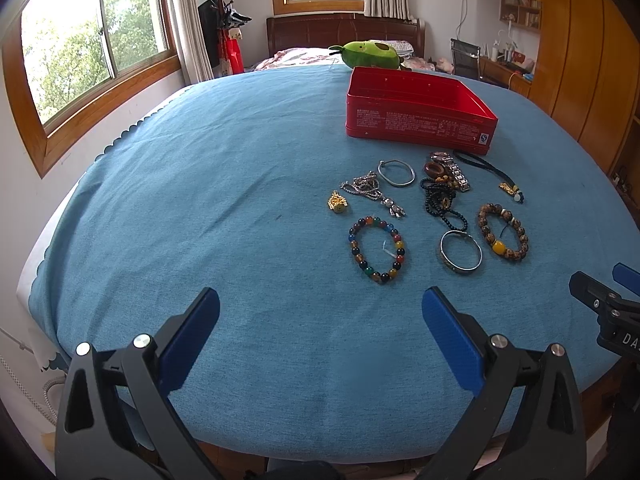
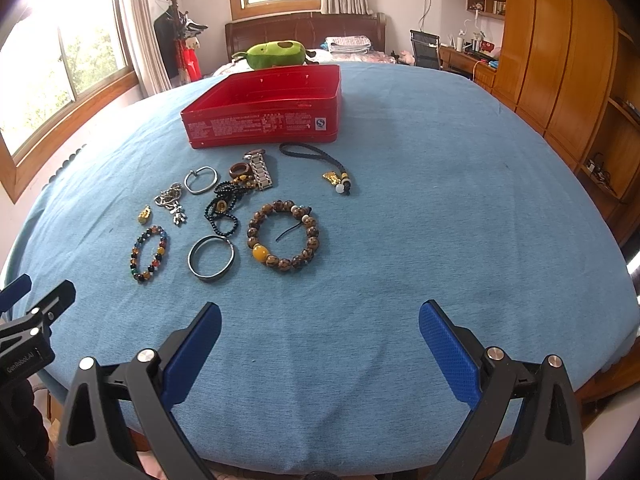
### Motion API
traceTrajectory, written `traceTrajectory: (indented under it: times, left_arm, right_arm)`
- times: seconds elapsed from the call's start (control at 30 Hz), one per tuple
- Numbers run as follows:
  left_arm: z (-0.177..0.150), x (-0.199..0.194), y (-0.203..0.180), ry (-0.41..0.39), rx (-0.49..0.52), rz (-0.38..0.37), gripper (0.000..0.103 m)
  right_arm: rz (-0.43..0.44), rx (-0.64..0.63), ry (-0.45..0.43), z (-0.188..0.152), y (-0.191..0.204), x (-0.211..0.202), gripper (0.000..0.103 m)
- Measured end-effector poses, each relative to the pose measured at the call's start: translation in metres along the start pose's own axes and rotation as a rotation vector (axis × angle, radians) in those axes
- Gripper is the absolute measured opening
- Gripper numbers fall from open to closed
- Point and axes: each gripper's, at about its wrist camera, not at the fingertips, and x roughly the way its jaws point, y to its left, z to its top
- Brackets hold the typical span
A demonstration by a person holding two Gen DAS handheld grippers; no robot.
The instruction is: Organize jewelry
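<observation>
In the left wrist view, the left gripper (image 1: 320,344) hangs over the near part of the blue tablecloth (image 1: 200,200), its fingers wide apart and holding nothing. The jewelry lies ahead and to the right: a colorful bead bracelet (image 1: 377,249), a metal bangle (image 1: 461,252) beside it, a brown bead bracelet (image 1: 503,232), a gold charm (image 1: 337,202) and a silver chain (image 1: 370,189). Behind them stands an open red tin box (image 1: 420,110). In the right wrist view, the right gripper (image 2: 320,354) also has its fingers wide apart, with only cloth between them. The brown bead bracelet (image 2: 283,235) lies ahead of it, the metal bangle (image 2: 211,257) and the colorful bead bracelet (image 2: 149,253) to the left, a black cord with a pendant (image 2: 320,164) near the red tin box (image 2: 266,108). The left gripper (image 2: 28,320) shows at the left edge.
</observation>
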Motion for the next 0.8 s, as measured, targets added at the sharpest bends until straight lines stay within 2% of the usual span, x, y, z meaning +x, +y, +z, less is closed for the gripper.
traceTrajectory:
  times: [0.8]
  left_arm:
    - [0.0001,0.0000,-0.0001,0.001,0.001,0.001,0.100]
  right_arm:
    - [0.001,-0.001,0.001,0.0014,0.0010,-0.0008,0.099]
